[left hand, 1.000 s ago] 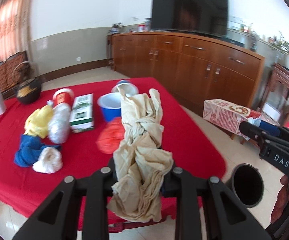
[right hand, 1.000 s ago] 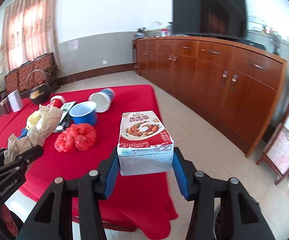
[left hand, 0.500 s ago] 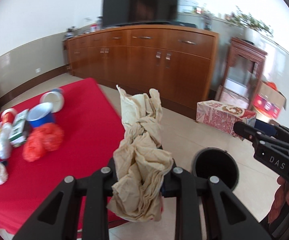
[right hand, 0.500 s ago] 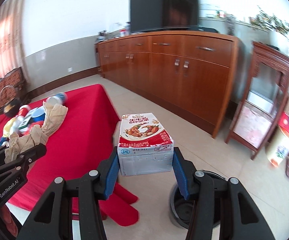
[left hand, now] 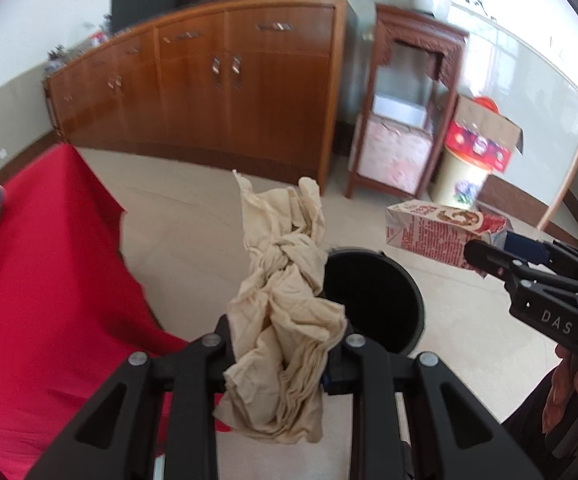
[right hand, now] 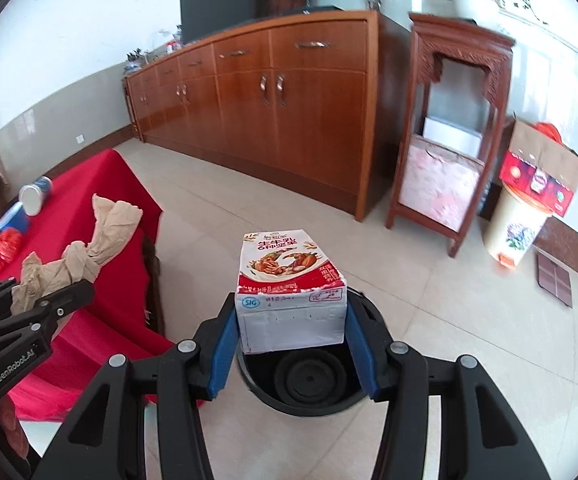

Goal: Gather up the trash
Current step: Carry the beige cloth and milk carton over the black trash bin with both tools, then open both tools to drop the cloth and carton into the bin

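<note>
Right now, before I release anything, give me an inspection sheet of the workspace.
Surface: table with red cloth, left of the bin.
Job's things: black bin on the floor, looks empty; beige crumpled bag; milk carton.
Clutter: cans, red bag on the table.
Tongs: left tongs clamped on the beige crumpled bag; right tongs clamped on the milk carton, above the bin.
Cables: nothing seen.
Surroundings: wooden sideboard, TV, carved stand, cardboard box.
</note>
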Available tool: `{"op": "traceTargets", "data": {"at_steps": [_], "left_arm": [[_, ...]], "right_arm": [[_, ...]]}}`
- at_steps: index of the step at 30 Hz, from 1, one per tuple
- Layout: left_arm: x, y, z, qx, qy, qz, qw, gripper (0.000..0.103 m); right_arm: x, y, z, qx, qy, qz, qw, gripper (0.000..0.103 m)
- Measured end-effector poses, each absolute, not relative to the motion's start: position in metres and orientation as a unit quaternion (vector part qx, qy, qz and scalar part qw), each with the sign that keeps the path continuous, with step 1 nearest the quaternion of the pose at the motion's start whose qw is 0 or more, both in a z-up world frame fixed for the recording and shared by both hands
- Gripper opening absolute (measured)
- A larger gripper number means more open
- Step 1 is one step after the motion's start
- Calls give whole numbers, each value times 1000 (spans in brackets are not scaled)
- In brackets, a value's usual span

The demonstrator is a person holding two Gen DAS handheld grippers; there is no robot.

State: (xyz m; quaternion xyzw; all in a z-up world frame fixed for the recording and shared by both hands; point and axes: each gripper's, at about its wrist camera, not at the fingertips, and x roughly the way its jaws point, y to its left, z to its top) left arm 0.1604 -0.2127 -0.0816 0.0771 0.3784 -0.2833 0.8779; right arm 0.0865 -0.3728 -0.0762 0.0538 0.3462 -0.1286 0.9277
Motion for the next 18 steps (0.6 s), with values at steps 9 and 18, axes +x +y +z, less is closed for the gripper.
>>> {"op": "traceTargets", "data": {"at_steps": [9,18], "left_arm": [[169,-263,-113,87,424,-311,846,27],[182,-292,-144,90,462,-317,824,27]], "right_arm": [[92,-415,-124,54,392,-130,909,53],[113,-440,-155,61,420,-125,897,53]]}}
